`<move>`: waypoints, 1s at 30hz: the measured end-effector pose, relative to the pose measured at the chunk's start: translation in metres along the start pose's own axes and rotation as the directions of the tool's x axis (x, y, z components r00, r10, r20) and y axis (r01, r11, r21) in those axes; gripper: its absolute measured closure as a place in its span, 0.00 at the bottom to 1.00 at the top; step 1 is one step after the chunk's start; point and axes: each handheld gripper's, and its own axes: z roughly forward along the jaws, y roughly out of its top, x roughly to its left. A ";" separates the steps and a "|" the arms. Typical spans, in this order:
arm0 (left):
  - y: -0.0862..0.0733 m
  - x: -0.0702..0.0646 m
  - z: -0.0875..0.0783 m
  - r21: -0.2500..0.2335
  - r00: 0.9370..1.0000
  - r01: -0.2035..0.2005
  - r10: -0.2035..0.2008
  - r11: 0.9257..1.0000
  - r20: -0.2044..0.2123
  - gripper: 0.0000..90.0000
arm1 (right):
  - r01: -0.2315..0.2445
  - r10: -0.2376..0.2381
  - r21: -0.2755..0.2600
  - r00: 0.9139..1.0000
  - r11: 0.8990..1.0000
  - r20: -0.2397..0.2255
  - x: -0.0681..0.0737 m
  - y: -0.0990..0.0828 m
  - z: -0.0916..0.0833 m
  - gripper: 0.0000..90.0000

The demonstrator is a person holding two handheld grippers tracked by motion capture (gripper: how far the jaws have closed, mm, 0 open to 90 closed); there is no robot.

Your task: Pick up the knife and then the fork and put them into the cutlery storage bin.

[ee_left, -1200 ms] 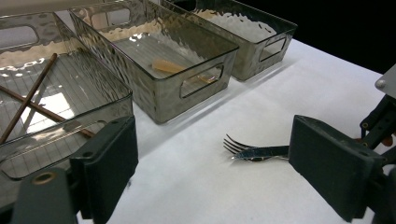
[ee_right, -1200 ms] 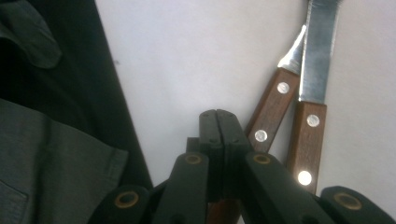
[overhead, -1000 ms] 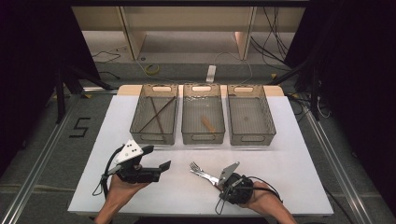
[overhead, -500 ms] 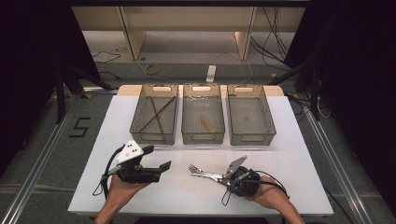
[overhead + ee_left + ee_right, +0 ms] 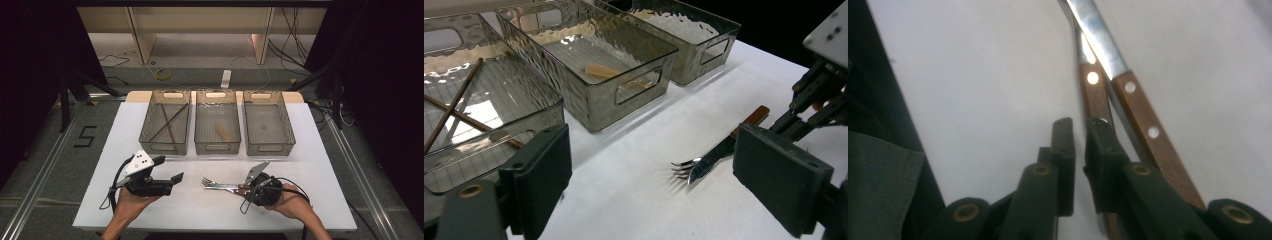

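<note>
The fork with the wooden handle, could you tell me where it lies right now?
In the high view the fork lies on the white table, near the front edge, just left of the right tool and in front of the middle bin.

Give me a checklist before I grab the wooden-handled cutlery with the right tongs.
1. Right tongs empty: ok. The jaws have just been opening to a narrow gap, with nothing between them.
2. Jaws lined up on a handle: not ok. Both riveted brown wooden handles lie beside the jaws, not between them.
3. Single piece to pick: not ok. The two handles overlap.
4. Left tongs out of the way: ok. They are open, empty and apart from the steel fork tines.
5. Clear grey plastic bin at the right of the high view free: ok. It looks empty.
</note>
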 end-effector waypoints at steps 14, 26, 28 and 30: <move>0.000 0.000 0.000 0.002 1.000 0.002 -0.002 1.000 -0.007 0.17 | -0.041 0.047 -0.104 0.998 0.994 0.051 -0.022 0.019 -0.028 0.33; -0.001 0.000 0.001 0.003 1.000 0.003 -0.003 1.000 -0.004 0.17 | -0.045 0.046 -0.048 0.998 0.998 0.035 -0.039 0.035 -0.018 0.33; -0.001 0.000 0.001 0.001 1.000 0.004 -0.004 1.000 -0.003 0.17 | -0.038 0.038 -0.026 0.999 0.999 0.025 -0.040 0.035 -0.015 0.33; -0.001 0.000 0.001 0.002 1.000 0.002 -0.002 1.000 -0.003 0.17 | -0.027 0.027 -0.004 0.999 1.000 0.033 -0.041 0.035 -0.011 0.34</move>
